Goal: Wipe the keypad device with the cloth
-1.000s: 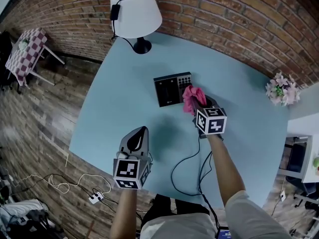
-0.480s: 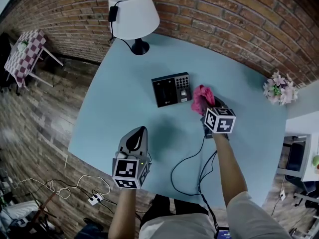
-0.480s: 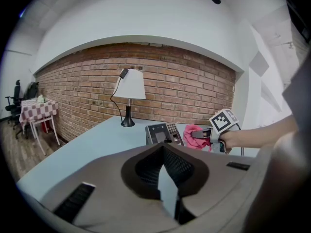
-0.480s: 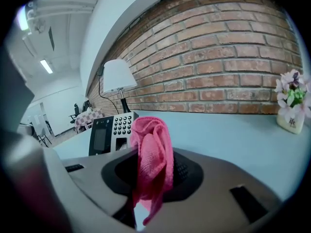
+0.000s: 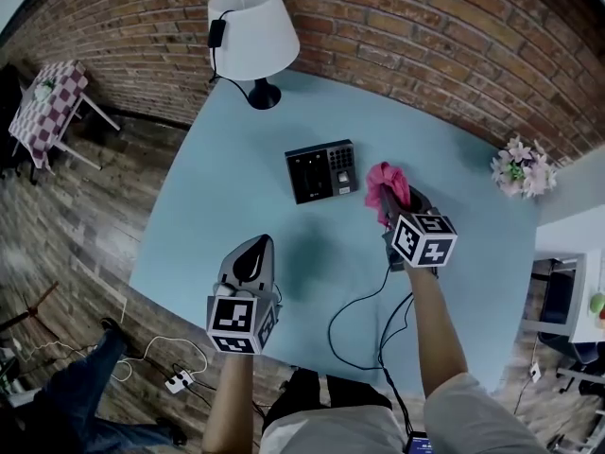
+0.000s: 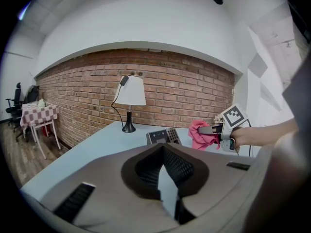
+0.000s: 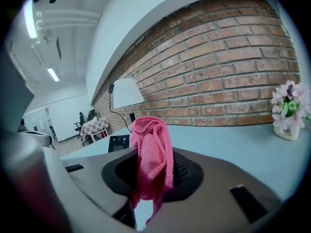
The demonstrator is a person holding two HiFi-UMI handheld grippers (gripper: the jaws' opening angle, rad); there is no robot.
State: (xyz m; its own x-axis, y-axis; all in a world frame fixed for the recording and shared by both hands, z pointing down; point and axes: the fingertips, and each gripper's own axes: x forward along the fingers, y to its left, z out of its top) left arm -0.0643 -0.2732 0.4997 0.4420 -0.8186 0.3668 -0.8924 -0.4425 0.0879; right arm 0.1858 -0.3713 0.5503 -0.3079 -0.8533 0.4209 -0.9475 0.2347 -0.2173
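Brick walling (image 5: 425, 26) closed off the far side of the pale blue tabletop (image 5: 236, 159), where the keypad device (image 5: 321, 170) lay flat with nothing holding it. My right tool (image 5: 389, 201) sat just to the right of the keypad device, its jaws pinching the pink cloth (image 5: 386, 185) in a loose bunch. From what I could see the cloth was beside the device and not touching it. My left tool (image 5: 253, 253) hung well short of the keypad device on the near side, jaws pressed together on nothing. A lamp (image 5: 253, 36) stood beyond the device to its left.

I judged the main risk to be the device itself. With no tool bracing it, a firm wipe from the right could shove it across the smooth tabletop towards the lamp. The bunched cloth worried me too: only a fold was pinched, so dragging over the raised keys might tug it free.
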